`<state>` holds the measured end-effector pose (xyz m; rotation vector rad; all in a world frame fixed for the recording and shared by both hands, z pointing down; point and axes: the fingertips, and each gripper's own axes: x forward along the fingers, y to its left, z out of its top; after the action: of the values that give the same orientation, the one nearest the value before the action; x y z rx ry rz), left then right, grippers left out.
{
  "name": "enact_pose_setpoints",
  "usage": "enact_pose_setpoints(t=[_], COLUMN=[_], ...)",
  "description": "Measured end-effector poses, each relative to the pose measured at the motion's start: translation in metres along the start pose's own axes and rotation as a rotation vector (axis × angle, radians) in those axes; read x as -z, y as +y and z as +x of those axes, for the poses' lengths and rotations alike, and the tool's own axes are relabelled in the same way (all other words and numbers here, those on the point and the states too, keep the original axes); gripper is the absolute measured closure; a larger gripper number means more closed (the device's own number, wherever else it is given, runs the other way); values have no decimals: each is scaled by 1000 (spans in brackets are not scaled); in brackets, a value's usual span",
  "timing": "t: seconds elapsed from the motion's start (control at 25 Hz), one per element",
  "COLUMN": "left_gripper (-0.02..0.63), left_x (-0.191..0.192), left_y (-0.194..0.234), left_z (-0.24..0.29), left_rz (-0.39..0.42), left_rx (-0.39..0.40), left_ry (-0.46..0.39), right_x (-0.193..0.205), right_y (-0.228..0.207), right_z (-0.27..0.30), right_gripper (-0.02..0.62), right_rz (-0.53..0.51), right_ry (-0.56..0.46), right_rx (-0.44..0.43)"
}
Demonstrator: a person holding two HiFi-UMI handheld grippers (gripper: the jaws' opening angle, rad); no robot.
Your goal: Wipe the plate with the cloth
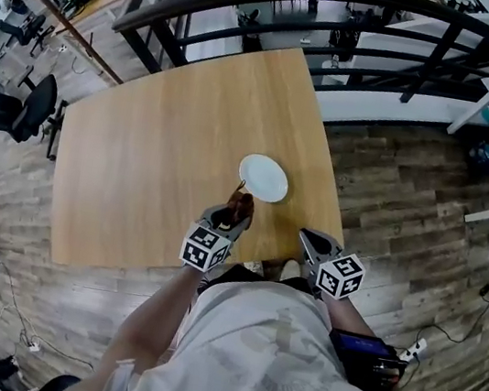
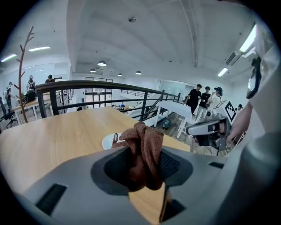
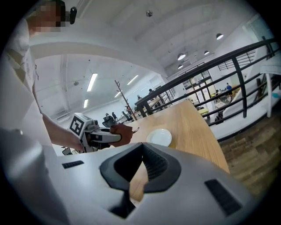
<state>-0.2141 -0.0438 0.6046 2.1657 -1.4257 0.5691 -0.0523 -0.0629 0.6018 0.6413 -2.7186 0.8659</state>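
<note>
Black-and-white square markers show on both gripper cubes. A white plate (image 1: pixel 263 177) lies bare at the frame's centre on the wooden table (image 1: pixel 147 164). Just below it, the left gripper (image 1: pixel 235 214) is clamped on a bunched brown cloth (image 2: pixel 144 151). At lower right, the right gripper (image 1: pixel 309 239) has its jaws together. A black railing (image 1: pixel 351 2) crosses the top.

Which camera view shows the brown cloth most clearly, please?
The left gripper view: the cloth sits bunched between the jaws of the left gripper, large and central. The head view shows only a small dark lump near the plate; the right gripper view shows it small, side-on.
</note>
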Motion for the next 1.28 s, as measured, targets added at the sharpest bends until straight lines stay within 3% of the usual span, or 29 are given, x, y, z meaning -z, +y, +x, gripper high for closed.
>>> enact_pose_setpoints(t=[0.44, 0.64, 0.88, 1.08, 1.28], left_gripper=[436, 437, 437, 437, 437], left_x=[-28, -32, -40, -55, -59], left_y=[81, 97, 104, 104, 118], left_z=[30, 54, 96, 133, 142], left_rz=[15, 18, 33, 106, 168], left_rx=[70, 25, -54, -68, -103], left_ry=[-37, -15, 45, 122, 190], right_x=[-14, -5, -21, -39, -39], right_y=[5, -5, -37, -74, -70], right_z=[35, 28, 22, 30, 48], right_gripper=[581, 581, 581, 581, 581], right_rz=[11, 29, 34, 51, 77], right_ry=[-2, 34, 55, 58, 71], right_rx=[120, 143, 79, 25, -49])
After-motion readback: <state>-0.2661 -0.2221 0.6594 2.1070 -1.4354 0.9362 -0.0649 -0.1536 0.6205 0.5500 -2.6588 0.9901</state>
